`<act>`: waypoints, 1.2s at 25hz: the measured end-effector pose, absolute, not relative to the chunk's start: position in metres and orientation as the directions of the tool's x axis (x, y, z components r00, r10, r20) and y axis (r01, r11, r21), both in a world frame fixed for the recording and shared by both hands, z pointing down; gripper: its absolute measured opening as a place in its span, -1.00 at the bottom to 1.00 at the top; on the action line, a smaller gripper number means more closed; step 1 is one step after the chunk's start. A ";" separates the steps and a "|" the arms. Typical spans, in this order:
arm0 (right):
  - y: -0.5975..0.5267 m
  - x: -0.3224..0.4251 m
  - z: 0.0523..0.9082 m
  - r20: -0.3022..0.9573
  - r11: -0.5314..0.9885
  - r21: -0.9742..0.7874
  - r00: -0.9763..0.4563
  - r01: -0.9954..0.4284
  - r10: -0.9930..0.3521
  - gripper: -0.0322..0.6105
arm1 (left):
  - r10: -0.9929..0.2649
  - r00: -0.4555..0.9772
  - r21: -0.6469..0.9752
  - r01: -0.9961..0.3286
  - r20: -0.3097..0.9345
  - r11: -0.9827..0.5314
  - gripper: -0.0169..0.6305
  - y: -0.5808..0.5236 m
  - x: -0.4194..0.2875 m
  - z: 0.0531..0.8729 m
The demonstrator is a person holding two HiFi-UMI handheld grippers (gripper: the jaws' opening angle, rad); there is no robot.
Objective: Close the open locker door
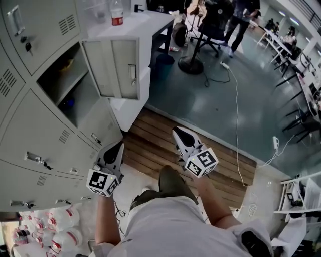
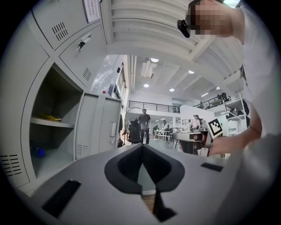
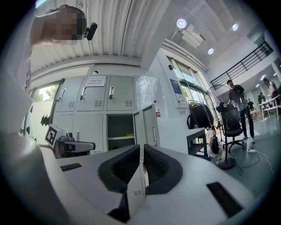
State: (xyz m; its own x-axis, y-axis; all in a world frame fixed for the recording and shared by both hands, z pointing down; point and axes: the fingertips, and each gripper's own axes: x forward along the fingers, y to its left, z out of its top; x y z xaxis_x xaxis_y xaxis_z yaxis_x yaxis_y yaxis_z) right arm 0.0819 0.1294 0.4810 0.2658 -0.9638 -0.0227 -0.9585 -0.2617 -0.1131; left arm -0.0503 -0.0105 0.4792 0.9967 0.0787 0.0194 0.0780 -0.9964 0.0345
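Holding nothing, left gripper (image 1: 116,147) and right gripper (image 1: 178,132) both have jaws pinched together, well apart from the locker door (image 1: 118,68), swung open at its compartment's (image 1: 64,86) right edge.

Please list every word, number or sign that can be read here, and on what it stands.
Nothing here can be read as text.
Paper notice on an upper locker door: too small.
Red label on the bottle: blurred.
Blue wall poster: too small.
Square markers on the gripper cubes: patterns only, no words.
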 end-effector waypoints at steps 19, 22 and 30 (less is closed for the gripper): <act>-0.050 0.254 0.474 0.008 0.092 -0.135 -0.094 -0.987 -0.996 -0.71 | -0.228 0.969 0.055 -0.233 0.095 -0.971 -0.94 -0.128 0.081 0.484; -0.074 0.269 0.464 0.017 0.193 -0.142 -0.197 -0.971 -0.980 -0.61 | -0.313 0.943 0.054 -0.320 0.109 -0.946 -0.94 -0.139 0.099 0.473; -0.103 0.272 0.440 0.040 0.407 -0.141 -0.416 -0.903 -0.909 -0.43 | -0.454 0.879 0.055 -0.466 0.146 -0.883 -0.94 -0.136 0.113 0.442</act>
State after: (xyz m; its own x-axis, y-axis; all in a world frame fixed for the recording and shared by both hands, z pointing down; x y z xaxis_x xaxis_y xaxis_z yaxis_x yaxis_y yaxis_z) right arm 0.2720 -0.1035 0.4397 -0.4157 -0.9086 0.0398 -0.9026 0.4068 -0.1407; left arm 0.1127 -0.1355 0.4424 0.8790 -0.4541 0.1456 -0.4655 -0.8833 0.0551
